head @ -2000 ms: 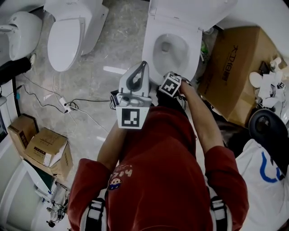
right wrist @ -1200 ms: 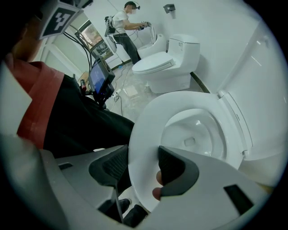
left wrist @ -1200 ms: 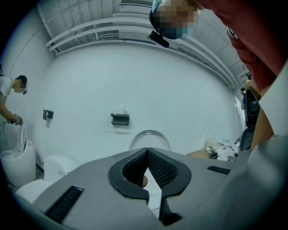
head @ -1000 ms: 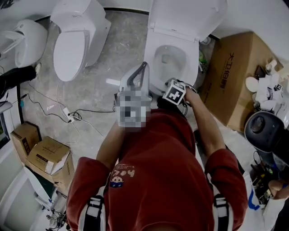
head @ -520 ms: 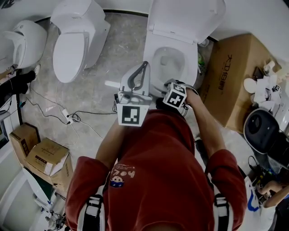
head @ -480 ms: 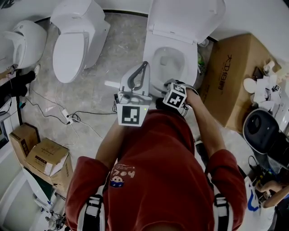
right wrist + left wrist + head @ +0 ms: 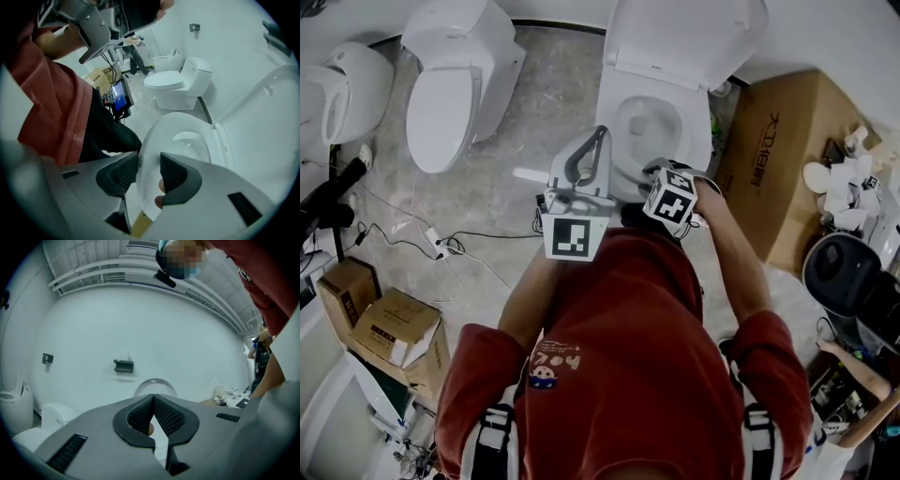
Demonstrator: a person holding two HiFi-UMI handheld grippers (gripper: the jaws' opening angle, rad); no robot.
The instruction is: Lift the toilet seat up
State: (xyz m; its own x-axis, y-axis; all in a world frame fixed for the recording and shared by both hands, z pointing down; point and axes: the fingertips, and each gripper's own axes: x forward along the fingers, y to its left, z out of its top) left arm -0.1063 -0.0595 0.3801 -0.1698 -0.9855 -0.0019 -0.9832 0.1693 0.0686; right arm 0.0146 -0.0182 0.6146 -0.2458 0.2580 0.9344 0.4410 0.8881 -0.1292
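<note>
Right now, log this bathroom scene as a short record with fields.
Right gripper: jaws closing on the front rim of the toilet seat
Left gripper: jaws together, empty, pointing at the wall
Toilet lid: raised
Seat position: not yet upright
Neighbouring toilet: lid down
Cardboard box: at the right of the head view

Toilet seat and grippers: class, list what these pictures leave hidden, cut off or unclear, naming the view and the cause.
- Right gripper view: the right gripper is closing with the toilet seat rim between its jaws; whether the pads press yet is unclear.
- Head view: the marker cube covers those jaws and the seat's front rim.
- Left gripper view: no seat shows; the shut left gripper fills the lower frame.
</note>
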